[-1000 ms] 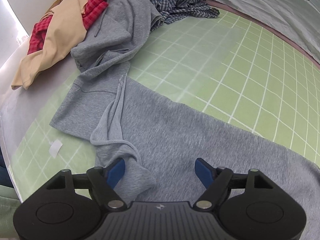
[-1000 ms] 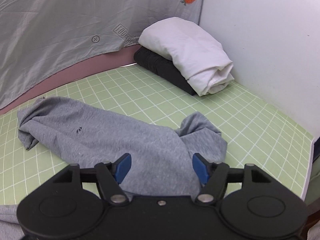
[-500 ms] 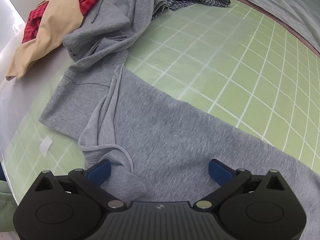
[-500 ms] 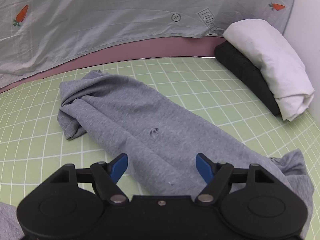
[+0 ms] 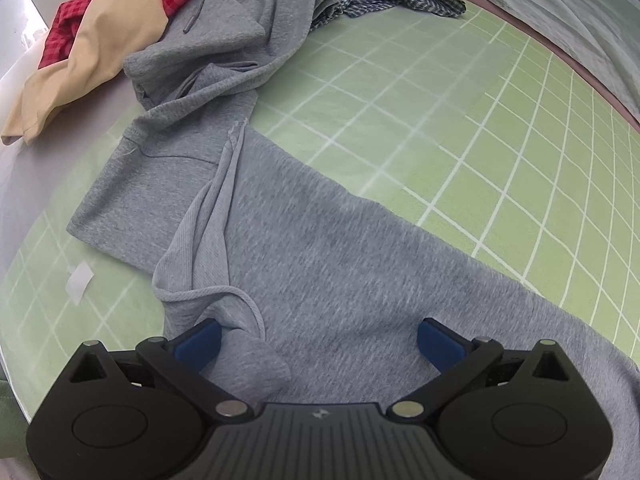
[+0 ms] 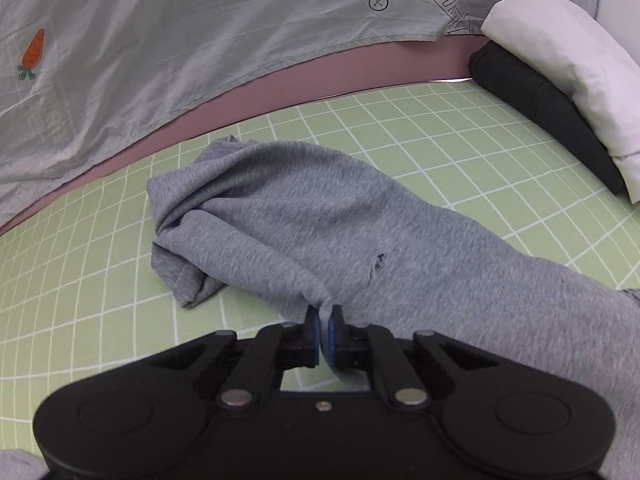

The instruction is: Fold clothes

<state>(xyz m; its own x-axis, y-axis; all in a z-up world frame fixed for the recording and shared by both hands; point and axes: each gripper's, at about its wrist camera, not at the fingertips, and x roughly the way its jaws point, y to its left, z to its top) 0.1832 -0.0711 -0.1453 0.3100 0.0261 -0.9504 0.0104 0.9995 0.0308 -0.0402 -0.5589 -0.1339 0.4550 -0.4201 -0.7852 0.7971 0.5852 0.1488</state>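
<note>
Jaws: right gripper [image 6: 325,326] pinches grey garment [image 6: 320,232]; left gripper [image 5: 318,340] spread. Two folded.

Green grid-lined mat [image 5: 460,128] covers the work surface, filling centre and right of both views. Mauve band [image 6: 280,92] curves along its far edge. Grey printed sheet [image 6: 180,32] hangs above, upper frame: orange carrot [image 6: 33,53] at upper left. Small white paper scrap [image 5: 80,281] lies on mat, left wrist view, lower left.
</note>
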